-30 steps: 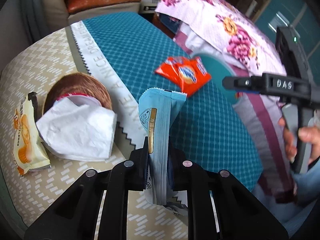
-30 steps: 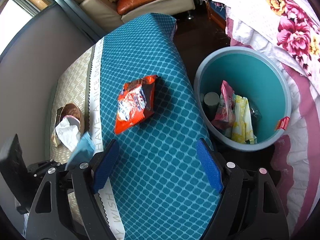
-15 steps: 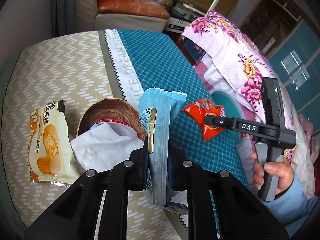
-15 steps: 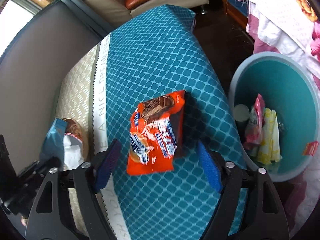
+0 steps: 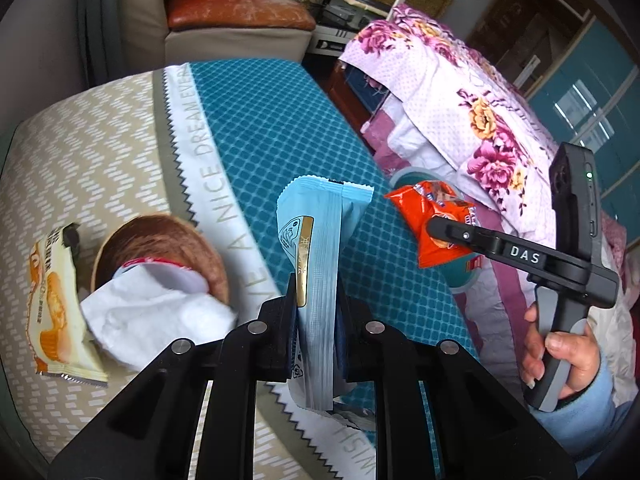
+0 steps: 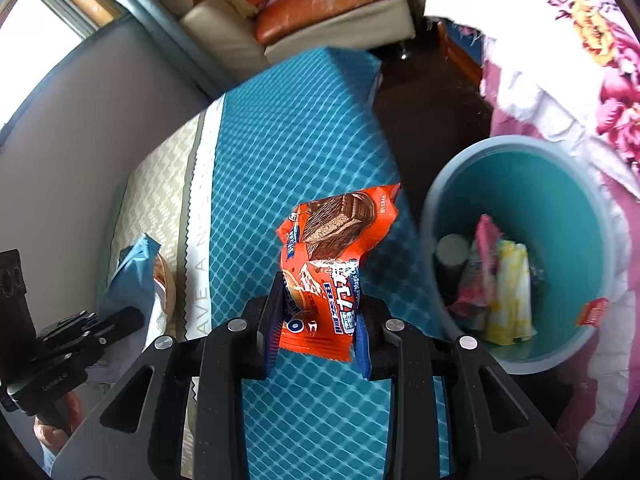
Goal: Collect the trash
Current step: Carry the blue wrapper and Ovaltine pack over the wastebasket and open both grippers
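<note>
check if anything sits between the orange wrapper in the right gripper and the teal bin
Nothing visible does. The right gripper is closing on the orange wrapper, and the open teal bin stands right beside the table edge.

Right gripper [image 6: 316, 320] jaws closing on orange wrapper [image 6: 332, 264], lifted off the table.

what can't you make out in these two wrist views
- Bottom of the teal bin, right wrist view: wrappers piled inside cover it.
- Bin in the left wrist view: mostly behind the orange wrapper and the right gripper.
- Brown bowl, left wrist view: its contents are hidden under the white tissue.
- Lower end of the blue wrapper: behind the left gripper.
</note>
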Motion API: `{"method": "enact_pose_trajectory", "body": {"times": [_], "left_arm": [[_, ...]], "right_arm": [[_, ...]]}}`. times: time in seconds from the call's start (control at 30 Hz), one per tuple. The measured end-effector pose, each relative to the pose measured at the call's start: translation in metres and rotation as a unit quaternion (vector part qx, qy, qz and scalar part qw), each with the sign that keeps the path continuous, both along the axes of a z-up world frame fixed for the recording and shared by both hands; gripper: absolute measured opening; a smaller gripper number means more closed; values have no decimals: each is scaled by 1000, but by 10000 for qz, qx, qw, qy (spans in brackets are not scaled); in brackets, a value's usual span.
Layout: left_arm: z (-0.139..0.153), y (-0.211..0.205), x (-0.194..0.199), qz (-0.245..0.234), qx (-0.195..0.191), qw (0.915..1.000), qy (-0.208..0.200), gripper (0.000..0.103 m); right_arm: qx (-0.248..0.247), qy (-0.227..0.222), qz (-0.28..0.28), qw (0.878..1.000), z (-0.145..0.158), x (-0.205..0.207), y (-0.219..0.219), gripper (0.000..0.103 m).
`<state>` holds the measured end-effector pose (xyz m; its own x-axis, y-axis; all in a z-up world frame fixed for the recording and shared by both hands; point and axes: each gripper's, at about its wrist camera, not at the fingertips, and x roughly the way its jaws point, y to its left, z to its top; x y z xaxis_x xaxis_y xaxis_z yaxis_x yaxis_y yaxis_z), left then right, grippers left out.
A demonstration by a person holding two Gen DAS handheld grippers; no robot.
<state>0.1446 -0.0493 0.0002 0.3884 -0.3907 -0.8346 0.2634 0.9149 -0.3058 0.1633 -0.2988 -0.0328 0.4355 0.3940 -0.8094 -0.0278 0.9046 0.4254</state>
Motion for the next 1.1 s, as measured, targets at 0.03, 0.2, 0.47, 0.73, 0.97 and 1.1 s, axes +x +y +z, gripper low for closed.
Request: {"method": "enact_pose_trajectory", "body": {"times": [0.03,0.2,0.47,0.73,0.97,1.1], "left_arm": [[2,-8,1,-32,25,10000,-27,16],[8,-45,6,-224,143,9996,-122,16],[7,-110,12,-653,378,9971,-115,16],[-2,-165,21,-995,611,9932,-32,16],[-13,-199,29,-1205,698,9902,43,16],[-22,-214,32,-1296,697,9890,126,16]], "right_arm": [[-4,-42,-74,10000,3,-2,-6,28],[16,-216,-414,9989,14,-11,-44,28],[65,-420,-892,9951,21,-26,-100,28],[70,-482,-1225,9913,20,-38,-149,28],[84,-472,-1485,9878,15,-47,-181,28],[63,-441,-1552,9869,12,-49,-193,28]]}}
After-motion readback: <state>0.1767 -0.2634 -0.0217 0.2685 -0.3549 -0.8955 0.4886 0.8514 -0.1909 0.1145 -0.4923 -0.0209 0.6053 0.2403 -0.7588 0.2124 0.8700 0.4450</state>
